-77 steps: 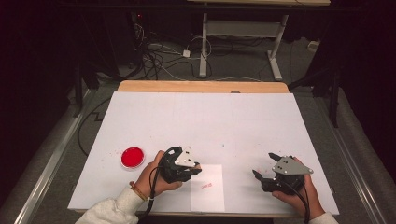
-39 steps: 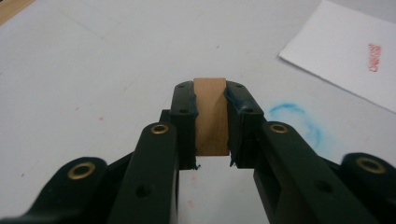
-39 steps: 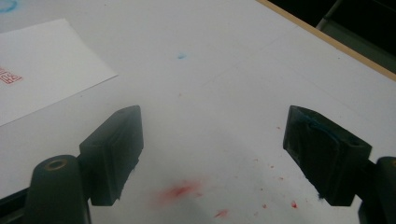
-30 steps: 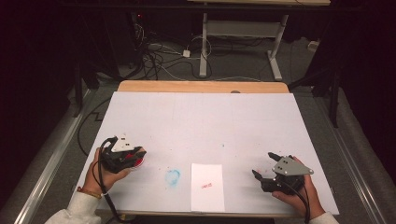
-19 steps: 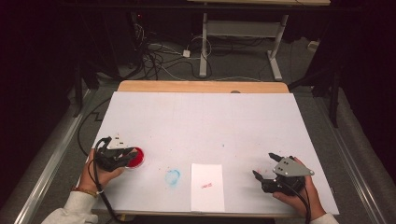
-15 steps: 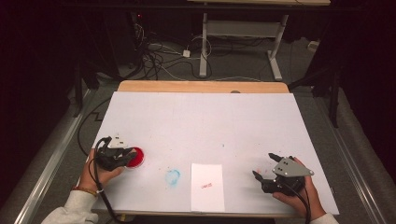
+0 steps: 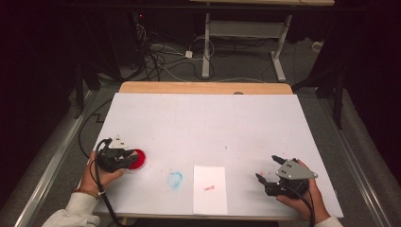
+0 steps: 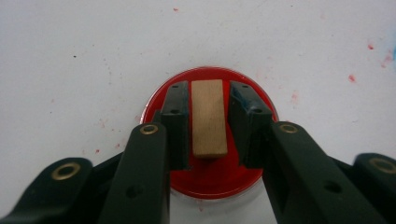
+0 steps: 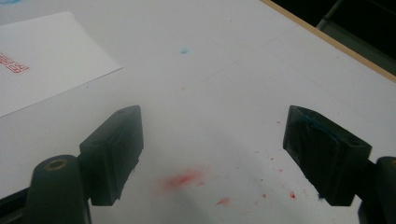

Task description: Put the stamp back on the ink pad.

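While the white table [image 7: 203, 123] carries little, the paper sheet [image 7: 210, 189] lies at six o'clock, its red stamped writing too small to read. At eight o'clock, the red ink pad [image 8: 210, 179] holds the wooden stamp [image 8: 209, 116], long axis along the left gripper [image 8: 210, 95], whose jaws, just opened slightly, flank it with gaps. Right gripper [image 9: 212, 142] at four o'clock gapes empty.

left gripper [image 7: 128, 158] sits lower left with jaws just easing apart, right gripper [image 7: 265, 182] lower right gaping wide
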Demonstrator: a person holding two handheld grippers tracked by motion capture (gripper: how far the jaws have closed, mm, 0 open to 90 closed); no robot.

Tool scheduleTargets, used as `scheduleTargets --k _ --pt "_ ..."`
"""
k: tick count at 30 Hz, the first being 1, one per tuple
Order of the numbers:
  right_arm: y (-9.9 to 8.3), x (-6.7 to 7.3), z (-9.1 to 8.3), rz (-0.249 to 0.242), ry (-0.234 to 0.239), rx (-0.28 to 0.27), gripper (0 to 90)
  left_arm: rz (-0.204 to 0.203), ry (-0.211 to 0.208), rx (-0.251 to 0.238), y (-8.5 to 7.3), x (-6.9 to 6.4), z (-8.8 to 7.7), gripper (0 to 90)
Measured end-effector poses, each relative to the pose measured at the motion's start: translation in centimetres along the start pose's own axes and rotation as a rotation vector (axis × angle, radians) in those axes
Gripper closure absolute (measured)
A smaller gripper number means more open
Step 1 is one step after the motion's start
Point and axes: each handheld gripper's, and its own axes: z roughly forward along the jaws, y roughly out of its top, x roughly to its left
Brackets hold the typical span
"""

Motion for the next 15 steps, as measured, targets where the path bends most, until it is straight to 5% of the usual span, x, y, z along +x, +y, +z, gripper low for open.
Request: scheduleTargets --k 7,15 --pt "0.0 0.0 0.0 0.003 -0.003 -0.001 20.3 -0.004 0.011 -0.011 0.1 -0.2 -0.2 57.9" --pt "0.1 0.1 -0.2 -0.001 -0.003 -0.02 20.3 0.015 0.066 -0.092 0.4 -0.9 -1.1 40.3"
